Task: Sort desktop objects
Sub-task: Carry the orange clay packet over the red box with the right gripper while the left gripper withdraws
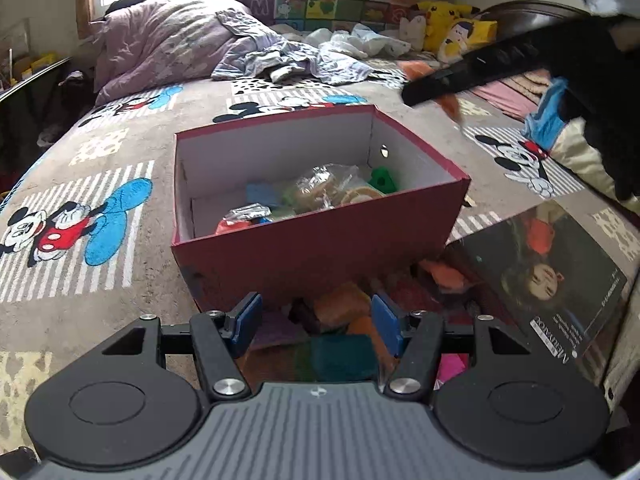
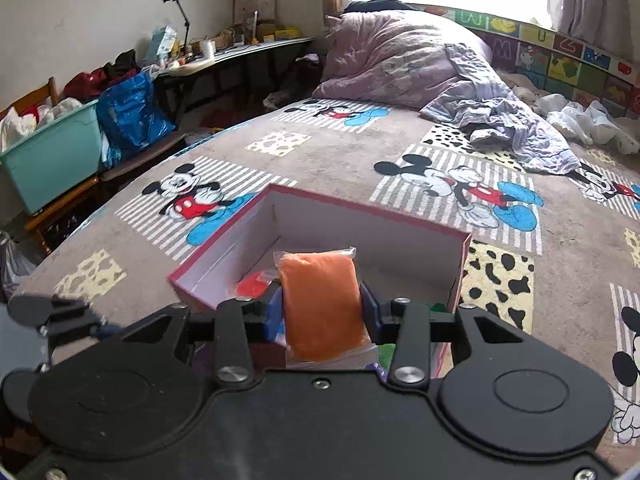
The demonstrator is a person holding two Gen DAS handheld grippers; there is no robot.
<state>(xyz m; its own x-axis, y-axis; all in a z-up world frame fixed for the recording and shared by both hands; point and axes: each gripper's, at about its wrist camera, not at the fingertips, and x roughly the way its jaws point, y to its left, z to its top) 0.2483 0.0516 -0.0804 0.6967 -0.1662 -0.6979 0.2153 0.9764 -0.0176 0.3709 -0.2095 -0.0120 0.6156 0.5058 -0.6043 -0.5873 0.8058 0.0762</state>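
A red cardboard box [image 1: 312, 248] with a white inside stands on the Mickey Mouse bedspread; it holds several small packets, a clear bag and a green piece [image 1: 383, 178]. My left gripper [image 1: 316, 322] is open and empty, low in front of the box's near wall, over a pile of coloured packets [image 1: 340, 308]. My right gripper [image 2: 322, 312] is shut on an orange clay packet [image 2: 322, 304] in clear wrap, held above the box [image 2: 464, 264]. In the left wrist view the right gripper [image 1: 440, 82] shows blurred at upper right with the orange packet [image 1: 450, 106].
A glossy magazine [image 1: 552, 280] lies right of the box. A rumpled purple quilt [image 2: 400, 56] and clothes [image 2: 508, 128] lie at the far end of the bed. Yellow plush toys [image 1: 452, 24] sit at the back. A teal bin [image 2: 52, 156], blue bag and cluttered desk stand left of the bed.
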